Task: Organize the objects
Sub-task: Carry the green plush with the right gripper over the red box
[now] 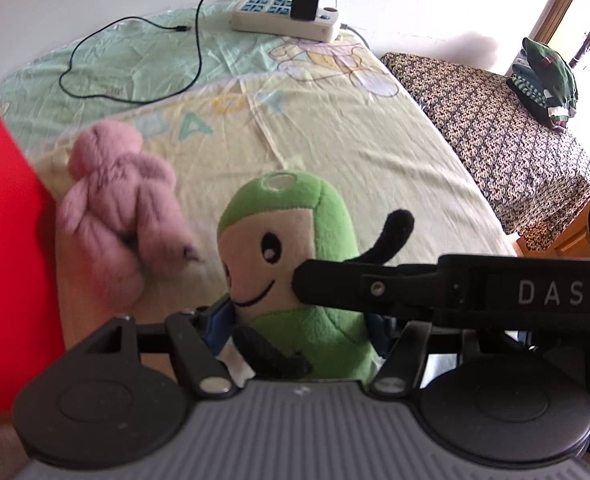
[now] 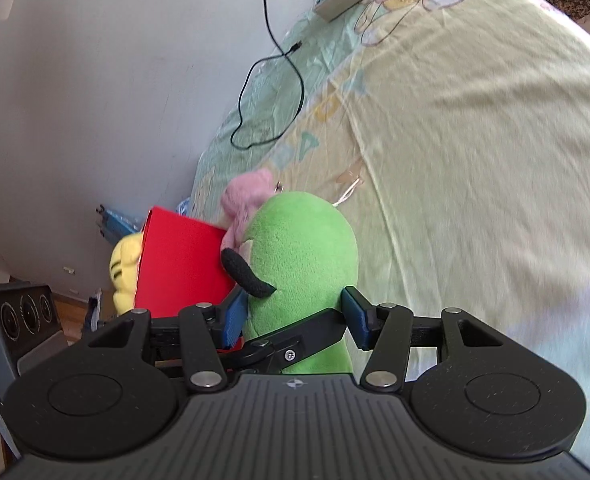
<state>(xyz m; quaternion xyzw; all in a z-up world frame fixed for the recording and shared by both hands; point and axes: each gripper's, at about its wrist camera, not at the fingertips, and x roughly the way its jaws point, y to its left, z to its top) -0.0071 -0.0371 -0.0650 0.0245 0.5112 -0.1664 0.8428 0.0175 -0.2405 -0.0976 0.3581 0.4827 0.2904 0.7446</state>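
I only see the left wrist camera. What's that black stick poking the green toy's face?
Observer: It's a finger of the right gripper. In the right wrist view its jaws sit on both sides of the green toy, seen from the back.
Operator: Is anything hiding by the red box?
Observer: Yes, a yellow toy peeks out beside the red box, on the side away from the green toy.
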